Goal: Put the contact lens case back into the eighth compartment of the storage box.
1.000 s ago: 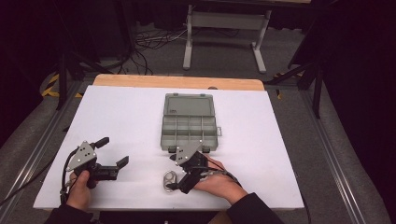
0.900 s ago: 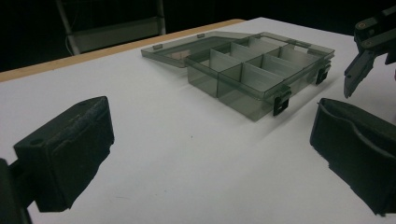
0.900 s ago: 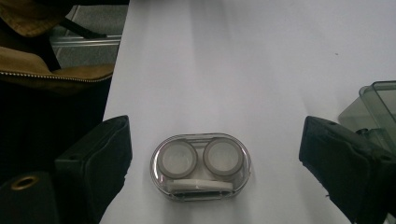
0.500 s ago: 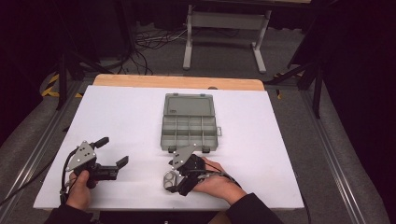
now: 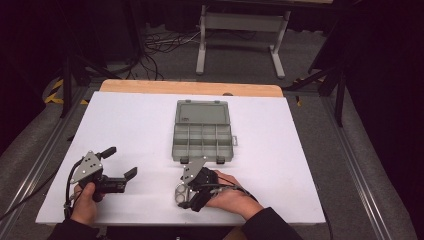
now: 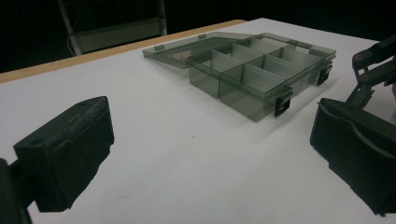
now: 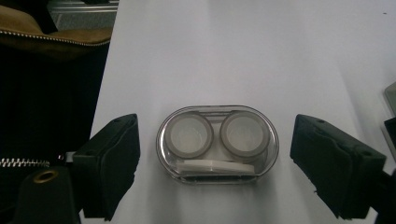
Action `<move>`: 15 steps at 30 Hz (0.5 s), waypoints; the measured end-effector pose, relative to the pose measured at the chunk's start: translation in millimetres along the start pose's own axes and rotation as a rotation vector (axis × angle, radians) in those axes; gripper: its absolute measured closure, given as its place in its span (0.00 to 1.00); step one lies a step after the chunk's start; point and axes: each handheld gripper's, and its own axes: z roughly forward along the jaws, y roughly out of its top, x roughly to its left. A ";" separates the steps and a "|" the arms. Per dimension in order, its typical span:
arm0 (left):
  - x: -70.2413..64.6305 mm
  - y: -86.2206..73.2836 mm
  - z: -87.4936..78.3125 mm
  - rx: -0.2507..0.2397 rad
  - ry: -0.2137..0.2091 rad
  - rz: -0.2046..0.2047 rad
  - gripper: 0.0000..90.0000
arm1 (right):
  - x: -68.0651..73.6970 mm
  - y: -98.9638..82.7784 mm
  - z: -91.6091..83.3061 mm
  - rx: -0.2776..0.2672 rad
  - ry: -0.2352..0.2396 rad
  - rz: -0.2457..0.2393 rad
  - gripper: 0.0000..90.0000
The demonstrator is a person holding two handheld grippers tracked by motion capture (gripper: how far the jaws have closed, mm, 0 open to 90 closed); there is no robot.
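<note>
Right gripper [image 7: 217, 163] jaws, just closing, straddle the clear lens case [image 7: 217, 143] untouched

I see a table [image 5: 150, 115] covered by a white sheet, with a strip of bare wood [image 5: 150, 87] showing along its far edge. Near the middle, slightly toward the far side, lies a grey translucent compartment box [image 5: 202, 141], opened flat: its lid rests on the sheet on the far side, the divided tray on the near side, its two dark latches facing me. Close to the near edge, just near of the box's left corner, lies a small clear oval case [image 7: 217, 143] holding two round white cups side by side, flat on the sheet.
</note>
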 end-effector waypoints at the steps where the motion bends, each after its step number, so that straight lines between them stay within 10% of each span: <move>1: 0.0 0.0 0.0 0.000 0.000 0.000 0.01 | 0.4 -0.1 1.4 0.008 -0.002 -0.006 0.19; 15: 0.0 0.0 0.1 0.001 -0.002 0.001 0.01 | 2.0 -1.8 11.2 0.063 -0.014 -0.014 0.25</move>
